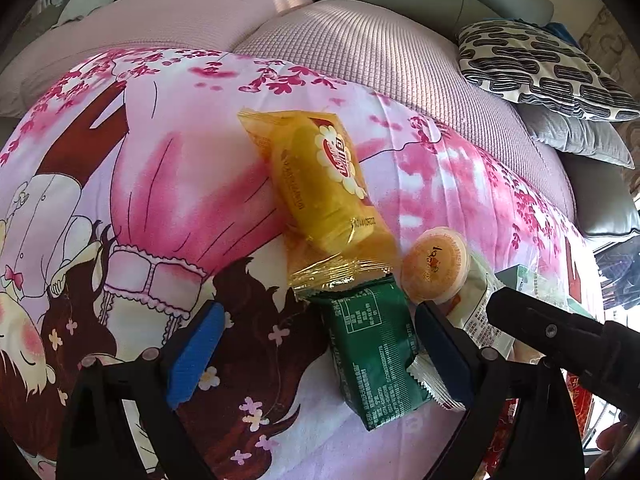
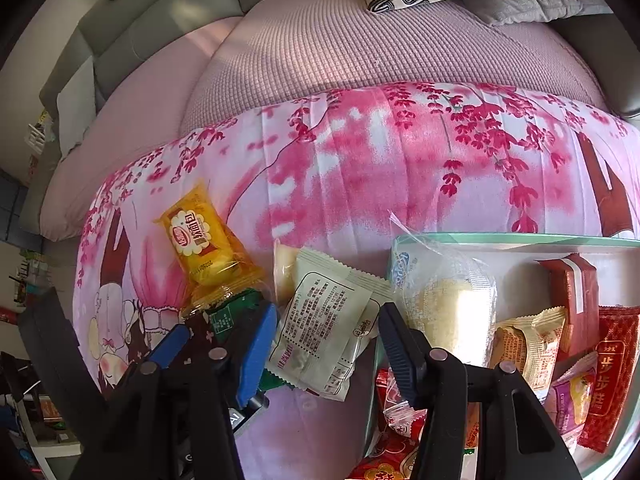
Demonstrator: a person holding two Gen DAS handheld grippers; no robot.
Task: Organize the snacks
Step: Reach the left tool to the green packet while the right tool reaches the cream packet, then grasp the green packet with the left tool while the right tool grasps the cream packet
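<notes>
Right gripper [image 2: 328,312]: the jaws stand half closed, with both pads against the long edges of the white packet [image 2: 324,332]. This reads as a pinch across the packet's short width. The packet's long axis runs roughly along the fingers, tilted slightly, with its far end toward the sofa cushion [image 2: 360,52].

Left gripper [image 1: 320,308]: the jaws are spread wide over the green packet [image 1: 372,356]. The packet lies close against the gripper's right finger and well apart from its left pad, so nothing is held. Its long axis also runs roughly along the fingers.

Governing relation: the tray [image 2: 520,238] lies just beside the right gripper, on its right, already holding several snacks. The right hand is the nearer one. The held packet probably needs only a short lift and a sideways carry over the rim.

Further out on the pink blanket [image 2: 360,184], the yellow bread packet [image 1: 320,176] overlaps the far end of the green packet. An orange jelly cup [image 1: 436,264] sits between the bread packet and the white packet.

View differences: only the right wrist view shows the tray and its contents. Only the left wrist view shows the jelly cup and the full green packet.
</notes>
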